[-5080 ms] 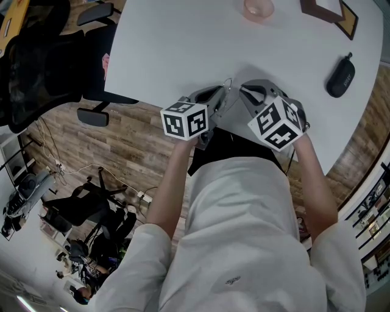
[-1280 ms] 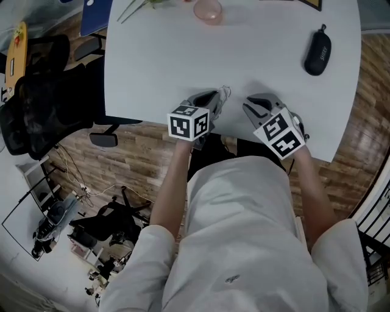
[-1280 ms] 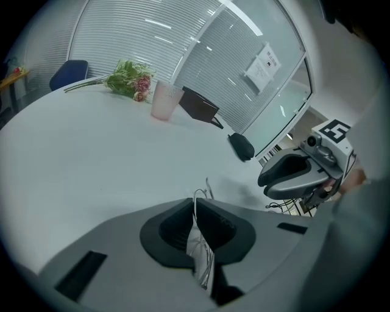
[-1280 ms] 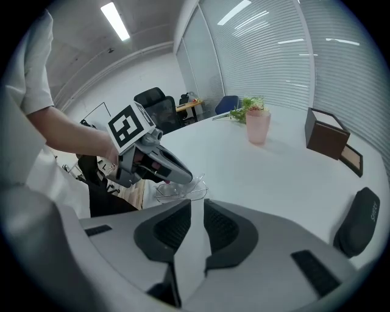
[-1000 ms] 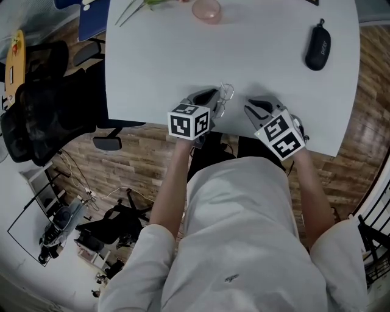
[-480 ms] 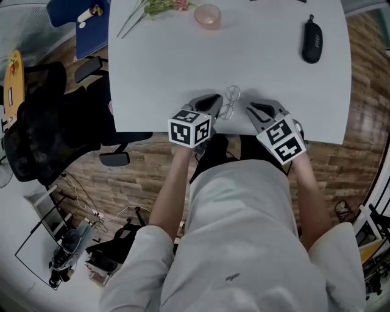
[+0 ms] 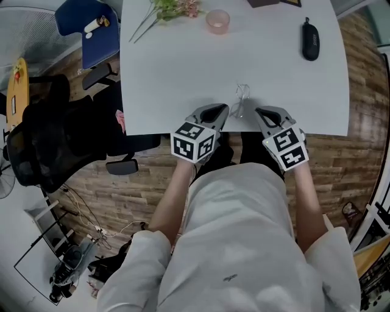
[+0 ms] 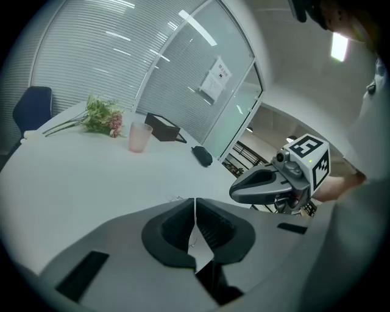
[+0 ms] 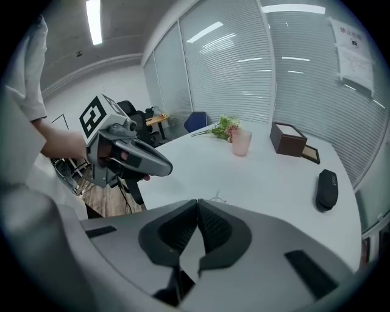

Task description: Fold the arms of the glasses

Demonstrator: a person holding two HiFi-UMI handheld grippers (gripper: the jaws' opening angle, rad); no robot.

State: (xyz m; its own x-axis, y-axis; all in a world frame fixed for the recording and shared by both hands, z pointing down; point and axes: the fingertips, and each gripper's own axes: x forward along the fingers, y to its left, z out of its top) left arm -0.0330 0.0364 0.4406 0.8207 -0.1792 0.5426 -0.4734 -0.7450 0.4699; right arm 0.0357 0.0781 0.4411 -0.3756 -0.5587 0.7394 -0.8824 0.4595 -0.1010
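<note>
The glasses point(image 7: 241, 101) are lying on the white table point(image 7: 177, 67), close to its near edge, in front of the person and between the tips of the two tongs. They are thin wire glasses, and from the head view I cannot tell if the arms are folded or open. The left gripper point(image 8: 195, 202) is pointing down toward the table, and its jaws are standing together with the tips meeting. A very thin wire is showing in the small gap behind the tips, but I cannot tell if it is pinched there. In the head view the tip of this gripper is just beside the glasses on their left side. The right gripper point(image 9: 197, 203) is on the other side of the glasses, near them but apart. Its jaws have just been closing and are now standing together, with nothing showing between them. Far from the person, a pink cup point(image 7: 217, 21) is standing beside some flowers point(image 7: 173, 8), and a black case point(image 7: 310, 38) is lying toward the right side of the table. A brown box point(image 9: 286, 138) is standing near the far edge.
</note>
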